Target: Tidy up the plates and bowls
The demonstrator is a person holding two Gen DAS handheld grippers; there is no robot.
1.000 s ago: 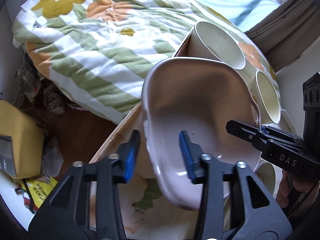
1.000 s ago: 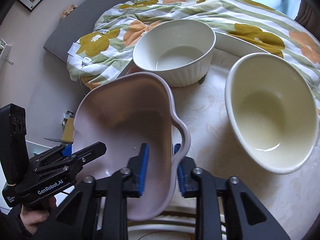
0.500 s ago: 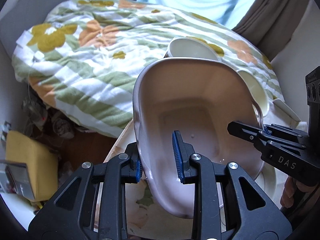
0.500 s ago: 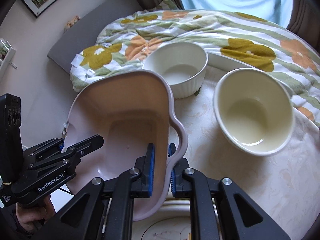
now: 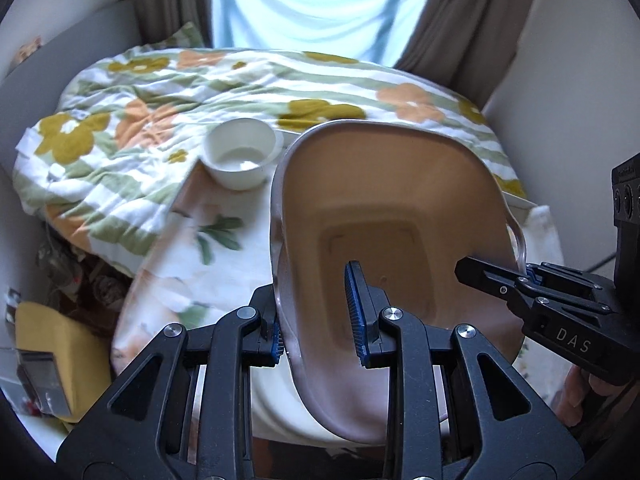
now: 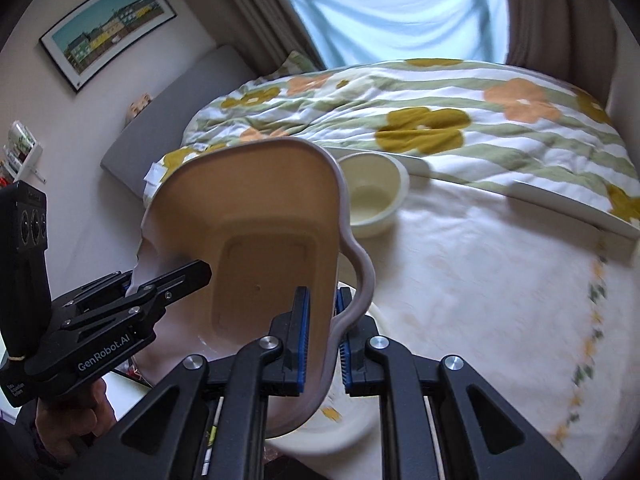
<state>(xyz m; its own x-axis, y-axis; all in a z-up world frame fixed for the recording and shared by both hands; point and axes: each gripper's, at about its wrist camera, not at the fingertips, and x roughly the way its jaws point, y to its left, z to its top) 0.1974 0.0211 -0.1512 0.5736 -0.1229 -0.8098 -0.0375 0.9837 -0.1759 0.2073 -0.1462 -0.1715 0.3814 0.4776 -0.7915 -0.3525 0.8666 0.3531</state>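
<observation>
Left wrist view shows the pink baking dish, stiff, glossy and breakable-looking, lifted above the table, both grippers' fingers clamped on opposite rims, the right gripper beside its handle.

Big pale pink dish with deep sides, a flat squarish bottom and a wavy handle on each end. Held up in the air, tipped so the inside shows. Pinched on its left wall by blue fingers, and on its right wall next to the handle by other blue fingers. Empty inside. Small white ribbed bowl sitting upright on the surface, far behind the dish, near the flowery blanket. Cream bowl also upright on the surface, just behind the dish's right side. Both empty.
</observation>
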